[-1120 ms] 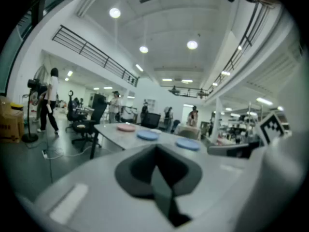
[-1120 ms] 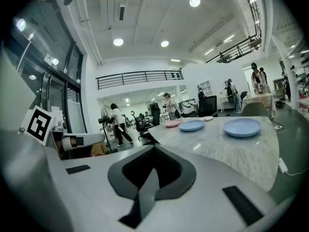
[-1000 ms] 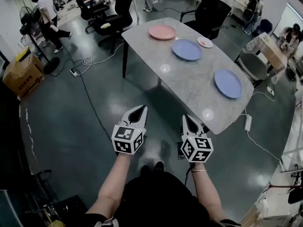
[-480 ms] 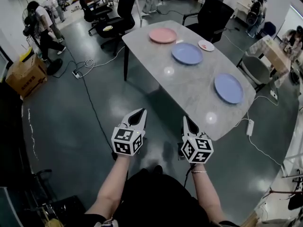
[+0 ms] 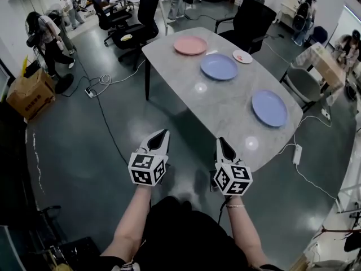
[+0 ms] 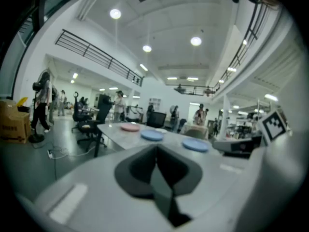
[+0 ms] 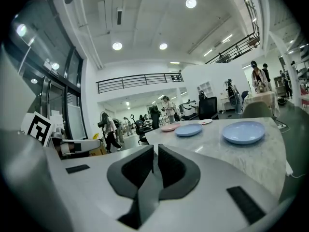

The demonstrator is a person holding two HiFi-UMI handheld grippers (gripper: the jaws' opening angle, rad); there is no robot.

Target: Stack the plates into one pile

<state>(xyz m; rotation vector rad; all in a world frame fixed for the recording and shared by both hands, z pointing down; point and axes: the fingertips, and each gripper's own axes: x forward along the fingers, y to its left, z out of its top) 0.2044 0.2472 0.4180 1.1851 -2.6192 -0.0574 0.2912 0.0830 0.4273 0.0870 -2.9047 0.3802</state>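
On the grey marble table [image 5: 225,103] lie a pink plate [image 5: 190,45], a blue plate [image 5: 219,66], a second blue plate [image 5: 269,108] near the right edge and a small white dish [image 5: 242,56]. The same plates appear far off in the left gripper view, where the pink plate [image 6: 129,127] and blue plates [image 6: 152,136] [image 6: 195,145] lie in a row, and in the right gripper view [image 7: 243,131]. My left gripper [image 5: 162,134] and right gripper [image 5: 221,143] are both shut and empty, held over the floor short of the table's near end.
Black office chairs [image 5: 251,18] stand beyond the table and another chair [image 5: 302,78] at its right. Cables and a power strip [image 5: 297,154] lie on the dark floor. A cardboard box [image 5: 28,92] sits at the left. Several people stand in the background.
The table and plates have shifted slightly left and nearer in the head view. Both grippers keep their pose, shut and empty.
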